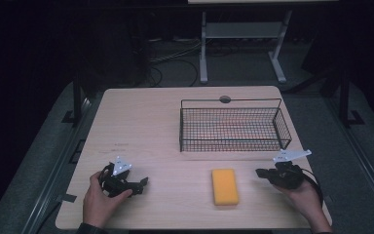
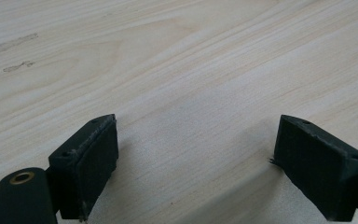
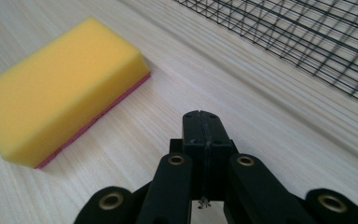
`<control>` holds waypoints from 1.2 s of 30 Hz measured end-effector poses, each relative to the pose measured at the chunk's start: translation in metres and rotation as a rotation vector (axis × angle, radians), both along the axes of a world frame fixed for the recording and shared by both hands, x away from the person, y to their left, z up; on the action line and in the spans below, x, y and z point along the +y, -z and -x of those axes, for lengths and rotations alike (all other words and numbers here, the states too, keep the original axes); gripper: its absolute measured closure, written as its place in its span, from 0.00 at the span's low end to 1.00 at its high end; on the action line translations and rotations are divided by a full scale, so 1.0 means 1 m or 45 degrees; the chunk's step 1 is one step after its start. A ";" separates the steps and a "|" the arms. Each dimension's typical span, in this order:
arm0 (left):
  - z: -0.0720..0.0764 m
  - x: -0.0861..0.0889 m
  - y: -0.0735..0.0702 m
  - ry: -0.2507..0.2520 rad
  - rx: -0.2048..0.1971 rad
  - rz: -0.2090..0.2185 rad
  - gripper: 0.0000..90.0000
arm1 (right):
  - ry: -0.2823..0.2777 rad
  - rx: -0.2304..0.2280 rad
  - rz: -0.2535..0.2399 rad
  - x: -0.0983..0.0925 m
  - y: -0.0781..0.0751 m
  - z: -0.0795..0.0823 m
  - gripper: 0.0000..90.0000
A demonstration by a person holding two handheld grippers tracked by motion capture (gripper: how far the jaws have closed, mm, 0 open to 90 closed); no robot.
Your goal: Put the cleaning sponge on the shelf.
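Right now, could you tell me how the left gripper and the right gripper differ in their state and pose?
The left gripper has its jaws spread wide over bare table; the right gripper has its jaws pressed together with nothing between them. The left gripper lies far from the yellow sponge; the right gripper points at it from close by. Each is held by one hand.

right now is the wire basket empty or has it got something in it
Empty: the wire basket shows bare mesh, and the sponge lies outside it on the table.
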State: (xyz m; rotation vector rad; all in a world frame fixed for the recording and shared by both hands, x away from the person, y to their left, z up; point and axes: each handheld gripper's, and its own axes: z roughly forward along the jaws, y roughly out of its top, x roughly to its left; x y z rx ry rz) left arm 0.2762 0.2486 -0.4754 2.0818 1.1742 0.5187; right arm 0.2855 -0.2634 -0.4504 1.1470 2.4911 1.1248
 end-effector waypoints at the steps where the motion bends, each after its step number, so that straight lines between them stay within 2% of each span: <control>1: 0.000 0.000 0.000 0.000 0.000 0.000 0.14 | -0.010 0.002 -0.001 0.003 0.000 -0.002 0.99; 17: 0.000 0.000 0.000 -0.003 -0.003 0.005 0.14 | -0.081 0.016 -0.020 0.026 -0.003 -0.014 0.99; 36: 0.000 0.000 0.000 -0.003 -0.003 0.004 0.14 | -0.153 0.038 0.000 0.057 0.000 -0.024 0.99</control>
